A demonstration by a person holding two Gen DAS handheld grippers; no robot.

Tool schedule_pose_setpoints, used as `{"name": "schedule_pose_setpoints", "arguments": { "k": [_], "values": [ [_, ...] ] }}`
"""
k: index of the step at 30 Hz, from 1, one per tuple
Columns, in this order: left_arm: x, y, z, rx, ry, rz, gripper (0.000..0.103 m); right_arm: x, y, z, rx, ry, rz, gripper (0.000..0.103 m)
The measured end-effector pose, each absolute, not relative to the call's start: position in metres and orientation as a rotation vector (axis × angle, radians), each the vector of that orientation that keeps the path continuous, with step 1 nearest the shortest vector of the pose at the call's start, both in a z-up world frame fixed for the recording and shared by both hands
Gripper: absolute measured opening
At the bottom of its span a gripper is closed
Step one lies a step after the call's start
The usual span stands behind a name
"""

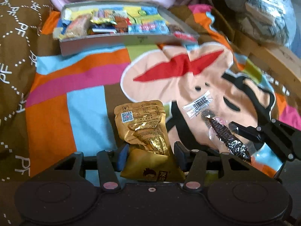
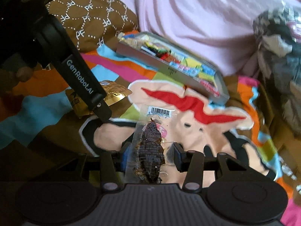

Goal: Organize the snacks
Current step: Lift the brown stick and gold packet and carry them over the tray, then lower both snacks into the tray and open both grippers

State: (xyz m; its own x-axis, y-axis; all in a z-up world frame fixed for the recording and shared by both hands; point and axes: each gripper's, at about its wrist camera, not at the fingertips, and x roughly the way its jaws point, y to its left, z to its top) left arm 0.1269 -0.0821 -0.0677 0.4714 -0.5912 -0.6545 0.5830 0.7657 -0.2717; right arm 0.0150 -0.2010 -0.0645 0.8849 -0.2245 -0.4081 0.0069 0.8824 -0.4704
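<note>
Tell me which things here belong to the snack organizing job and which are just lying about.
Part of the job:
gold snack pouch
clear-wrapped dark snack
grey snack box
left gripper
right gripper

Just lying about:
cartoon bedsheet
brown pillow
pink blanket

A home bedroom: a bed with a colourful cartoon-print bedspread [image 1: 90,79], a brown monogram pillow [image 2: 90,11], pink bedding [image 2: 197,18] and a wooden bed frame [image 1: 263,52].
</note>
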Motion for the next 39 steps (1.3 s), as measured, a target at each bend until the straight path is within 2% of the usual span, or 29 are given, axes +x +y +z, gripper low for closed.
{"name": "schedule_pose_setpoints", "arguments": {
  "k": [10,15,19,25,30,39],
  "values": [
    [0.176,-0.081,-0.023,-0.044,0.705,-0.628,0.053,0.06,-0.219,-0.029,-0.493,0.301,-0.144,0.05],
    [0.225,-0.086,0.015,-0.068,0.62,-0.569,0.054,0.109,-0.228,0.008,-0.62,0.199,-0.155,0.05],
    [0.267,-0.095,0.042,-0.063,0.553,-0.51,0.054,0.159,-0.235,0.04,-0.619,0.153,-0.157,0.05],
    [0.329,-0.102,0.053,-0.079,0.542,-0.451,0.054,0.231,-0.241,0.064,-0.553,0.175,-0.154,0.05],
    [0.358,-0.115,0.05,-0.043,0.543,-0.412,0.054,0.273,-0.256,0.065,-0.377,0.27,-0.146,0.05],
    [0.38,-0.123,0.031,-0.032,0.62,-0.382,0.054,0.3,-0.275,0.05,-0.251,0.355,-0.146,0.051]
  ]
}}
